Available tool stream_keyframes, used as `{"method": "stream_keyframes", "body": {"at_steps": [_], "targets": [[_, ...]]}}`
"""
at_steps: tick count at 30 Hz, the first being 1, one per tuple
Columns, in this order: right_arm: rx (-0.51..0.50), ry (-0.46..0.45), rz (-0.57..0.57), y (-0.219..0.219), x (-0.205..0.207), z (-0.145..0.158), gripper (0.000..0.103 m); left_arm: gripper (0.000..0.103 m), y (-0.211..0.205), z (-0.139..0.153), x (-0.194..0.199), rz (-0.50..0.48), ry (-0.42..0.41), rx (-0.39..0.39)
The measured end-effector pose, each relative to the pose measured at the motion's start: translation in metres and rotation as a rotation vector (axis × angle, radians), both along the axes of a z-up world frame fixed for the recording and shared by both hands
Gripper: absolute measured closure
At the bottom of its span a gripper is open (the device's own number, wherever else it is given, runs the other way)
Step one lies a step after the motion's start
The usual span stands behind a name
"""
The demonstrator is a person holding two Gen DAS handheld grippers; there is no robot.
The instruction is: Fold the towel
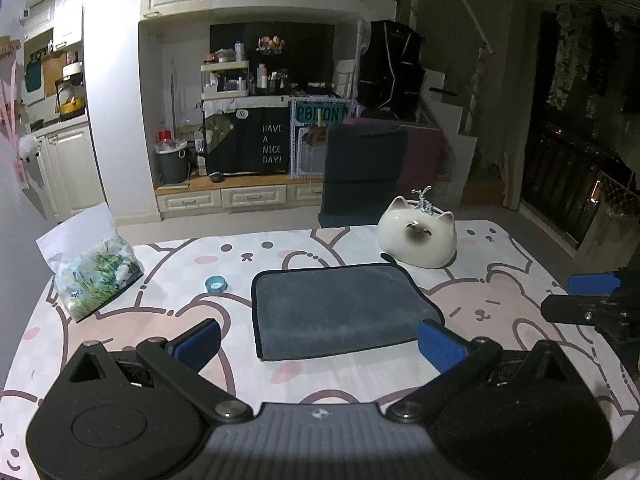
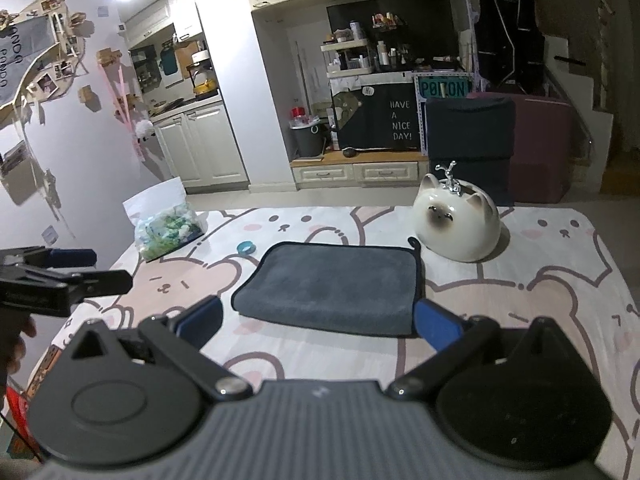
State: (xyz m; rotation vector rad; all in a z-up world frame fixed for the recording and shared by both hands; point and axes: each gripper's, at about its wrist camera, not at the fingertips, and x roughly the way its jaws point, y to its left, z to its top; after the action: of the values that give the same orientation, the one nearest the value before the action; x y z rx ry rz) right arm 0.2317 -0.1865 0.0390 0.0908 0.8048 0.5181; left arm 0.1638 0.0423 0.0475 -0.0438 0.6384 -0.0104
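A grey towel [image 1: 340,308] with a dark edge lies folded flat on the table with the pink bear-print cloth [image 1: 500,312]; it also shows in the right wrist view [image 2: 332,284]. My left gripper [image 1: 320,342] is open and empty, hovering just short of the towel's near edge. My right gripper [image 2: 318,320] is open and empty, also just short of the near edge. The right gripper shows at the right edge of the left wrist view [image 1: 592,296]. The left gripper shows at the left edge of the right wrist view [image 2: 68,272].
A white ceramic cat [image 1: 418,238] stands behind the towel's far right corner. A plastic bag with green contents [image 1: 94,272] lies at the left. A small blue tape ring [image 1: 216,283] lies left of the towel. A dark chair [image 1: 362,172] stands behind the table.
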Motion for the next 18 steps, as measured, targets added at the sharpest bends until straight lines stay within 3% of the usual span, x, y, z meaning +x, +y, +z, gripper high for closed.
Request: {"method": "stream_keyframes", "body": {"at_steps": [18], "targets": [[0.005,-0.059,0.023,-0.012,-0.062,0.012,0.000,0.000,-0.014,0.002,-0.073,-0.025,-0.045,0.019]]}}
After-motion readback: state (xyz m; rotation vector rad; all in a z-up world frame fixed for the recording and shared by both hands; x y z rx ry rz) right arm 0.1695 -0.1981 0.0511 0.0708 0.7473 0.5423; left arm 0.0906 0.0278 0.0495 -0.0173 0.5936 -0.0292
